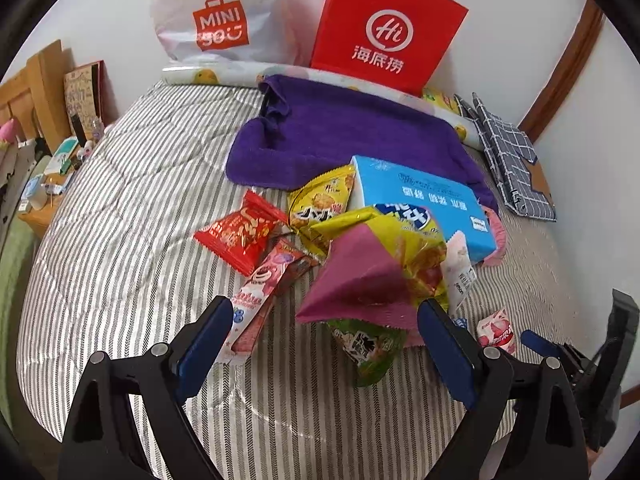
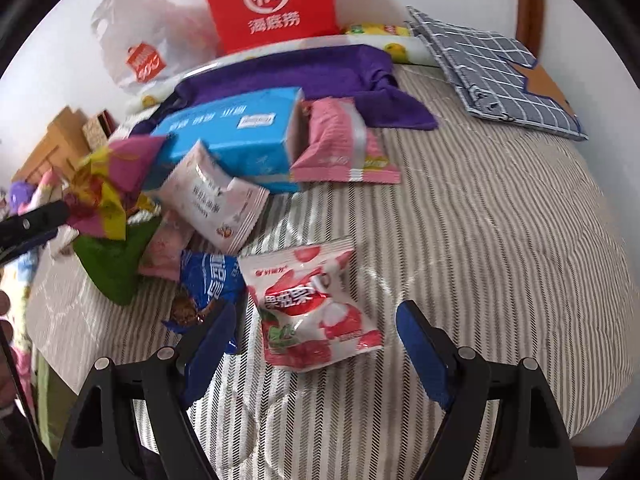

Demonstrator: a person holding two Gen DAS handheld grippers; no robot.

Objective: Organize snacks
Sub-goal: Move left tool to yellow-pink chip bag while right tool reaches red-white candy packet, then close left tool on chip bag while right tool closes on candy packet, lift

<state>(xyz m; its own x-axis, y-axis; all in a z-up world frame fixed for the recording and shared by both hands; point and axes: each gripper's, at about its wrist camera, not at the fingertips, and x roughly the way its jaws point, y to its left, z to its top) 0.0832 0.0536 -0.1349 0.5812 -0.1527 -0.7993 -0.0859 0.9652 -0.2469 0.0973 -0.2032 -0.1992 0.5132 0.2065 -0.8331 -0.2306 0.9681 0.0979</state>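
Snack packets lie heaped on a striped bedcover (image 1: 140,220). My left gripper (image 1: 326,305) is open. A crumpled yellow and magenta packet (image 1: 360,280) stands between its fingers over a green packet (image 1: 368,352), and neither pad presses on it. A red packet (image 1: 236,236), a yellow packet (image 1: 320,200) and a long pink packet (image 1: 264,280) lie to the left. My right gripper (image 2: 316,311) is open around a red-and-white lychee jelly packet (image 2: 312,308), pads clear of it. A dark blue packet (image 2: 208,276) touches its left finger. A white-pink packet (image 2: 216,196) leans on the blue tissue box (image 2: 240,136).
A purple towel (image 1: 340,132) lies behind the heap. A red paper bag (image 1: 384,28) and a white shopping bag (image 1: 220,20) stand against the wall. Folded checked cloth (image 2: 496,68) lies at the far right. A cluttered wooden bedside table (image 1: 52,172) is at the left.
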